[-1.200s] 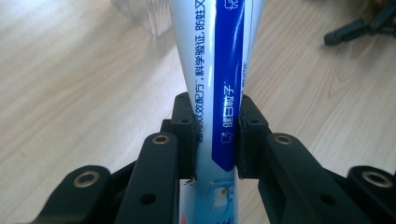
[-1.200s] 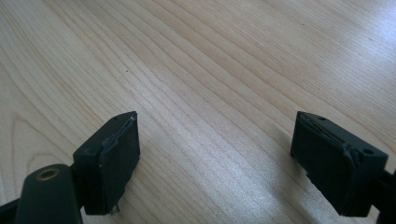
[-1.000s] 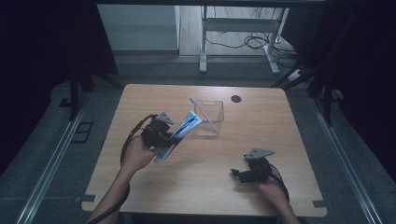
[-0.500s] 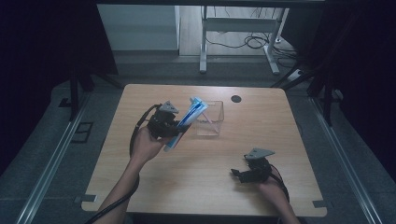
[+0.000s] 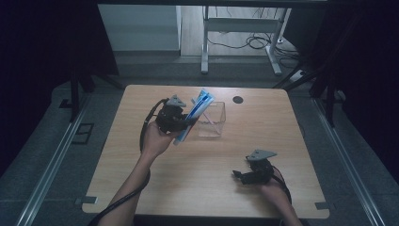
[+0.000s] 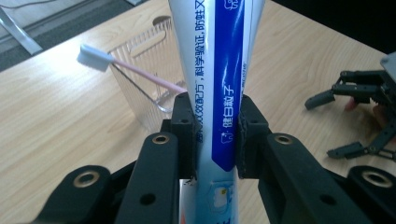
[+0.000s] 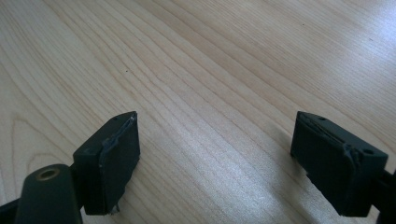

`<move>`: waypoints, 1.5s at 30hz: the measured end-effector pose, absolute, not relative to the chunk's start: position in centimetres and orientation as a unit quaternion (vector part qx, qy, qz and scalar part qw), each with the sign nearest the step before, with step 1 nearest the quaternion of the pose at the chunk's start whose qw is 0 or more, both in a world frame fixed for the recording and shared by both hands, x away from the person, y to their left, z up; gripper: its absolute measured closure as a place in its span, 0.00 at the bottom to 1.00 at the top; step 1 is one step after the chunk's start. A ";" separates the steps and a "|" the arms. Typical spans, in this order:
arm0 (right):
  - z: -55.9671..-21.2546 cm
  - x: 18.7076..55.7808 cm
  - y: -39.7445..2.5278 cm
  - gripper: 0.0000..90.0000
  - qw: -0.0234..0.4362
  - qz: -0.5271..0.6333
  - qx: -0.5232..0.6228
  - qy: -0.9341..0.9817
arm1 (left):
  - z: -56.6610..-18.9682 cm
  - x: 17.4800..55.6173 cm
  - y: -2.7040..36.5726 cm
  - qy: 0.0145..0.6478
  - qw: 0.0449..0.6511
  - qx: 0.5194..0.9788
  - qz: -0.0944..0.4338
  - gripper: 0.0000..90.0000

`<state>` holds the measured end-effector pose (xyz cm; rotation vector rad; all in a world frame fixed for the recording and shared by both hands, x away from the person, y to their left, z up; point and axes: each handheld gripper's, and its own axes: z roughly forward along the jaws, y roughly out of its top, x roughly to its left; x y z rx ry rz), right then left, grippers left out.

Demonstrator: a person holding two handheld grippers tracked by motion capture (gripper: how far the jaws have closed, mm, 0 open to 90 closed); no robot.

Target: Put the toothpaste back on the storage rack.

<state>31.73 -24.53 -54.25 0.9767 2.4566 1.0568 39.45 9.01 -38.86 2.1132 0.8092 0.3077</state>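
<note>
The left gripper (image 6: 215, 133) pinched the toothpaste tube (image 6: 219, 70) across its flat middle, holding it tilted above the counter (image 5: 141, 113) beside the clear holder (image 5: 212, 123). The tube looked light, soft and slick, so mid-body suited it. A toothbrush (image 6: 126, 70) leaned in the holder. The right gripper (image 7: 215, 158) lay spread, empty.

A pale wooden surface (image 5: 207, 165) carries a clear ribbed container (image 5: 211, 123) near its far middle, a small dark round disc (image 5: 238, 99) beyond it, and grey tabs at the near corners.
</note>
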 end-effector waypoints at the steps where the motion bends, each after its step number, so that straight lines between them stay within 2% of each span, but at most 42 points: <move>1: -54.2 31.7 -24.5 0.17 0.147 0.367 0.339 0.854 | -38.8 39.5 8.9 0.324 0.418 0.840 0.120 0.82; 18: -54.2 31.7 -24.5 0.17 0.147 0.368 0.340 0.853 | -37.9 41.8 7.5 0.319 0.431 0.833 0.135 0.82; 45: -54.3 31.7 -24.5 0.17 0.146 0.367 0.339 0.854 | -37.5 46.0 3.1 0.297 0.437 0.835 0.153 0.81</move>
